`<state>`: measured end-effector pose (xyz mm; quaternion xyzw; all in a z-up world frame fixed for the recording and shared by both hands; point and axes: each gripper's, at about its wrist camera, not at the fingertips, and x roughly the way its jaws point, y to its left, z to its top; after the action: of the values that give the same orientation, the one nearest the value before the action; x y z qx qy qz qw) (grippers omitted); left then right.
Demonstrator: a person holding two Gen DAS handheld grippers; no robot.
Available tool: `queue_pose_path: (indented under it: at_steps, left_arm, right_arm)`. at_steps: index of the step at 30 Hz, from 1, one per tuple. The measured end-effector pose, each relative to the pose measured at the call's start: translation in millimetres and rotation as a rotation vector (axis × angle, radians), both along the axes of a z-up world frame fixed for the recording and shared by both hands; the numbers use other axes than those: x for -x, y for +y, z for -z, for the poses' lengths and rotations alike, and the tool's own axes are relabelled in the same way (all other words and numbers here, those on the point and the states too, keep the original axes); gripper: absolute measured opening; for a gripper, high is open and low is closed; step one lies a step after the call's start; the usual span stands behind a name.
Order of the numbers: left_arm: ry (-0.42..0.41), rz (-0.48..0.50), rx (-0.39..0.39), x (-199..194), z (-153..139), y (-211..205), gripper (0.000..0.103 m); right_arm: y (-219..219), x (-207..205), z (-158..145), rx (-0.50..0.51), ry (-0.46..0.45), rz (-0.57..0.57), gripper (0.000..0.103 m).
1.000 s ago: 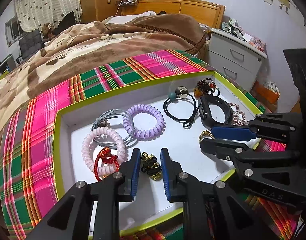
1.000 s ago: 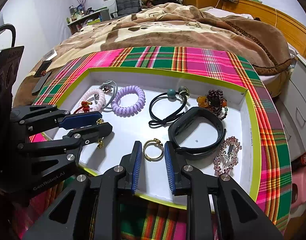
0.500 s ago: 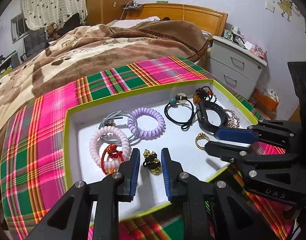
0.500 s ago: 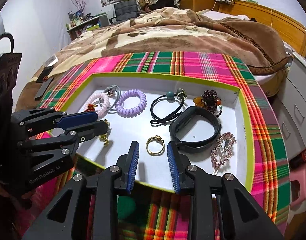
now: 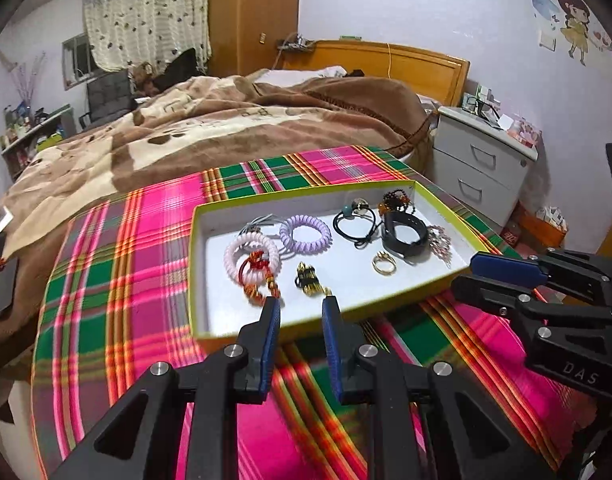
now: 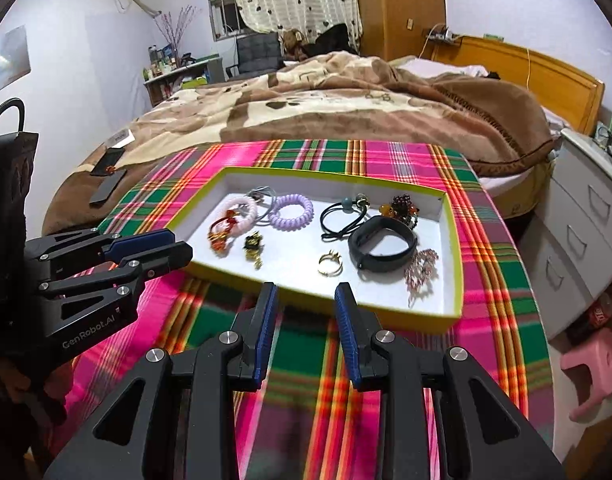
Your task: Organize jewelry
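You held the left gripper [image 5: 299,307] just outside the near wall of the shallow white tray with the lime-green rim [image 5: 192,264], its blue-padded fingers [image 5: 271,328] spread apart with nothing between them, and the right gripper [image 6: 306,294] hung the same way over the pink-and-green plaid cloth [image 6: 390,160], jaws parted and empty. Inside the tray lay the jewelry: a pale pink coil hair tie [image 5: 251,258] with a red-and-gold knotted charm [image 5: 258,280] resting on it, a lilac coil hair tie [image 5: 305,235] beside a grey elastic loop [image 5: 255,222], a small black-and-gold trinket [image 5: 308,280], a plain gold ring [image 5: 384,266], a black elastic with teal and grey beads [image 5: 352,222], a black wristband [image 5: 404,236], a dark red-and-amber beaded bracelet [image 6: 400,210] in the far corner (partly behind the wristband) and a pink crystal hair clip [image 6: 421,268] touching the wristband. None of these pieces touched either gripper.
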<state>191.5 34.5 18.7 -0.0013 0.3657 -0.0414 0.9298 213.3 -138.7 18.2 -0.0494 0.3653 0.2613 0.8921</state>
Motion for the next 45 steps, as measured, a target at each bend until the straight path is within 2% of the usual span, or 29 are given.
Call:
queue_pose_path:
  at_steps: [13, 22, 26, 36, 45]
  left_arm:
    - [-0.097, -0.062, -0.025, 90, -8, -23, 0.021]
    - [-0.121, -0.09, 0.006, 134, -3, -28, 0.021]
    - [-0.15, -0.106, -0.005, 155, 1, -31, 0.021]
    - [-0.169, -0.099, -0.015, 182, 8, -38, 0.021]
    - [-0.19, -0.109, -0.033, 184, 6, -41, 0.021]
  right_arm:
    - [-29, 80, -2, -0.073, -0.1, 0.064, 0.03]
    - [-45, 123, 3, -0.066, -0.144, 0.124, 0.031]
    - [-48, 142, 8, -0.053, -0.167, 0.137, 0.032]
    - [-50, 167, 11, -0.045, -0.212, 0.136, 0.032]
    - [-50, 170, 9, -0.051, -0.228, 0.138, 0.033]
